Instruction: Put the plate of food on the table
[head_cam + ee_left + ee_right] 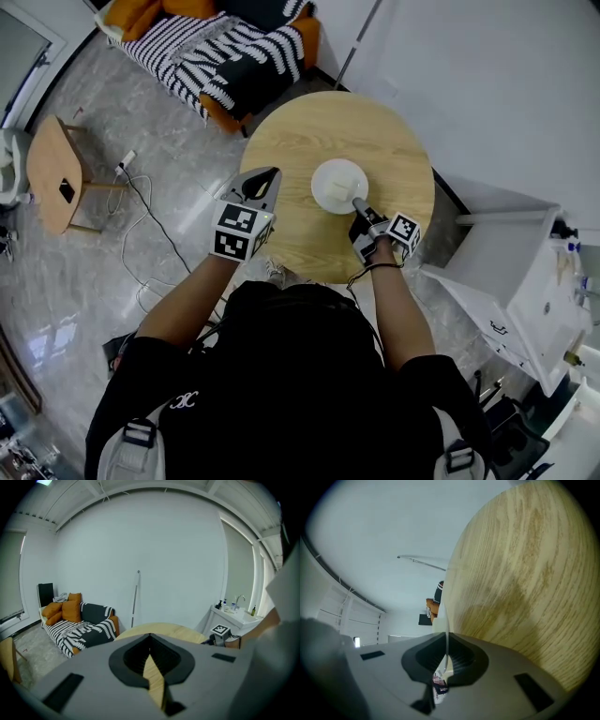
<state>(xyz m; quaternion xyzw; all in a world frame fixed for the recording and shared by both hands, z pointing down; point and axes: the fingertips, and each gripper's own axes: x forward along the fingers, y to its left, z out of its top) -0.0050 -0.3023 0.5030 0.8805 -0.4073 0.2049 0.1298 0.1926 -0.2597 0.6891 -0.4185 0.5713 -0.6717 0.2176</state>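
Plate [337,183] sits near the centre of the round wooden table [291,141], its near rim clamped in the right gripper's [359,206] jaws. The left gripper [261,180] hovers beside it, jaws together and empty.

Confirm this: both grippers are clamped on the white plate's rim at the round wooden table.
Not both. Only the right gripper is clamped on the rim of the white plate at the round wooden table; the left gripper is shut on nothing, clear of it, as the head view shows.

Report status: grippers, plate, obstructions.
Right gripper shut on plate rim. Left gripper shut, empty, at table edge. Plate over table centre. Nothing blocking.
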